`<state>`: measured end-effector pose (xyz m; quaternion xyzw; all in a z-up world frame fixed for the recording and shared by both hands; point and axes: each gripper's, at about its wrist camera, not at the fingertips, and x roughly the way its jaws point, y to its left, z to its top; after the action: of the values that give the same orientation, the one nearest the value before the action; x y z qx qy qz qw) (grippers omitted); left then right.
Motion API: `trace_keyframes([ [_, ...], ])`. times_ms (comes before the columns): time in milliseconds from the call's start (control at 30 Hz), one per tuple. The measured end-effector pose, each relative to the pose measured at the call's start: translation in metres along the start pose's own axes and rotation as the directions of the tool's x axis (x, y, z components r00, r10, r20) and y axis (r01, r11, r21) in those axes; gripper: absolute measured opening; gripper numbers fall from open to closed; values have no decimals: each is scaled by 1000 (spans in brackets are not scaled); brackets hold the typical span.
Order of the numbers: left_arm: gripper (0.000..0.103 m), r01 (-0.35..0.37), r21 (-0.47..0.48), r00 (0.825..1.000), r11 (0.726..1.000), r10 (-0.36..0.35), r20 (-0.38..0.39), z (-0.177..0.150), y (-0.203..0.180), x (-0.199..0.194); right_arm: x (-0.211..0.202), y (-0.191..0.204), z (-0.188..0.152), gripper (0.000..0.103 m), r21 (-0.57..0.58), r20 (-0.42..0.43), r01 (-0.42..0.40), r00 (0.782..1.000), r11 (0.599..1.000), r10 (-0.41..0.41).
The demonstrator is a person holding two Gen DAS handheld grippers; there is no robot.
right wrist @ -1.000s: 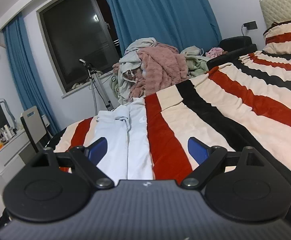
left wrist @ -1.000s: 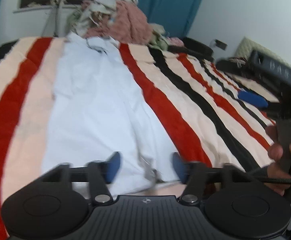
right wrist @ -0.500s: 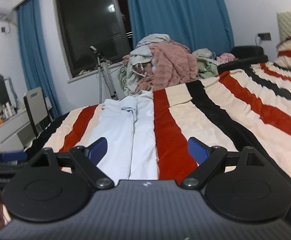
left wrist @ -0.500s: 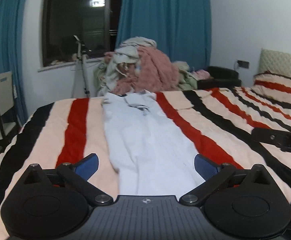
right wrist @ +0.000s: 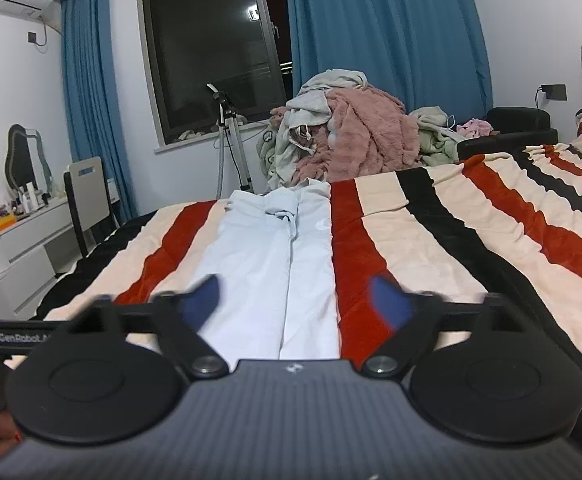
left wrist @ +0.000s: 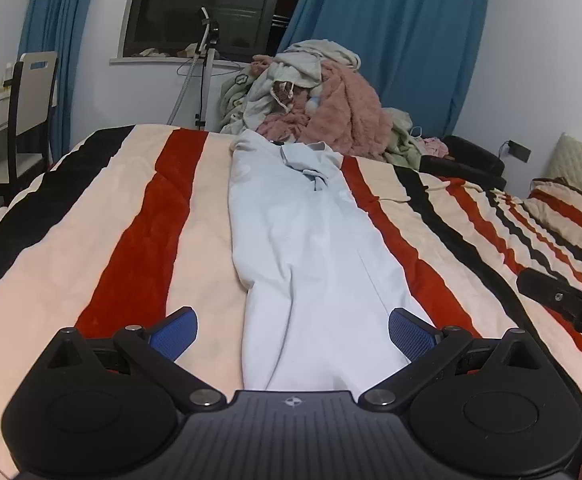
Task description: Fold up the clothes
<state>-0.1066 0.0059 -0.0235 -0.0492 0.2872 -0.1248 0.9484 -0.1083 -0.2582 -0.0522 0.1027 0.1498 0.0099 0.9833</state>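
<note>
A pale blue shirt (left wrist: 303, 248) lies flat in a long narrow strip on the striped bed cover (left wrist: 131, 248), collar at the far end. It also shows in the right wrist view (right wrist: 275, 264). My left gripper (left wrist: 293, 332) is open and empty above the shirt's near end, its blue pads on either side of the cloth. My right gripper (right wrist: 297, 300) is open and empty, also over the near end of the shirt; its fingers are blurred. The right gripper's body (left wrist: 563, 300) shows at the right edge of the left wrist view.
A pile of unfolded clothes (left wrist: 319, 96) with a pink fleece sits at the far end of the bed. A tripod (right wrist: 231, 140), a chair (right wrist: 87, 200) and a white dresser (right wrist: 15, 252) stand to the left. Pillows (left wrist: 571, 208) lie at the right.
My left gripper has opened wide, letting go of the shirt's near edge, and lifted back to look along the bed. My right gripper has moved left over the shirt and its jaws narrowed somewhat.
</note>
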Motion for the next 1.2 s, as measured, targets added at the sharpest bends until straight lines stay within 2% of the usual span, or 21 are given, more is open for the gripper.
trace_keyframes([
  [33,102,-1,-1,1000,1000,1,4,0,0,-1,0,0,0,52,-1,-4,2,1000,1000,-2],
  [67,102,-3,1,1000,1000,3,10,1,0,-2,0,1,0,50,-2,-6,7,1000,1000,-7],
  [167,102,-8,8,1000,1000,8,25,0,-4,-4,0,0,0,51,18,0,-15,1000,1000,15],
  [200,102,-12,9,1000,1000,11,28,0,-5,-4,1,0,1,53,27,-4,-24,1000,999,24],
  [267,102,-19,11,999,1000,19,32,0,-7,-4,6,-1,1,80,44,-16,-13,1000,999,14],
  [300,102,-23,11,999,1000,23,33,0,-7,-4,8,-1,0,85,54,-18,-4,1000,999,5],
  [367,102,-35,-4,999,999,35,27,0,-6,-3,14,-5,3,86,93,-10,-25,1000,995,26],
  [467,103,-64,-34,998,997,64,21,2,-1,1,38,-9,19,85,187,-27,-100,994,977,107],
  [600,103,-114,-78,993,990,115,12,2,9,10,97,-6,52,70,313,-70,-210,968,926,242],
  [700,103,-155,-57,987,986,157,34,2,11,19,161,-2,65,63,370,-61,-244,956,896,285],
  [733,103,-168,-55,985,984,170,40,2,13,23,184,-1,68,47,391,-62,-249,953,886,296],
  [767,103,-181,-60,982,982,184,41,3,15,28,210,-2,67,36,425,-92,-221,954,878,285],
  [833,102,-209,-70,976,976,212,42,4,20,38,262,-4,64,28,488,-153,-161,952,858,265],
  [900,102,-227,-75,972,971,231,53,5,25,47,318,-7,58,26,534,-212,-106,944,839,253],
  [933,102,-232,-76,970,970,237,60,5,28,51,341,-6,55,25,524,-230,-86,944,847,238],
  [1067,102,-230,-75,970,970,235,68,9,39,71,417,4,48,25,375,-271,-30,952,926,140],
  [1133,102,-223,-79,973,972,227,51,9,45,84,446,-1,46,23,350,-271,17,959,937,84],
  [1200,102,-211,-96,977,973,214,17,10,52,97,458,-11,50,22,325,-231,69,973,943,8],
])
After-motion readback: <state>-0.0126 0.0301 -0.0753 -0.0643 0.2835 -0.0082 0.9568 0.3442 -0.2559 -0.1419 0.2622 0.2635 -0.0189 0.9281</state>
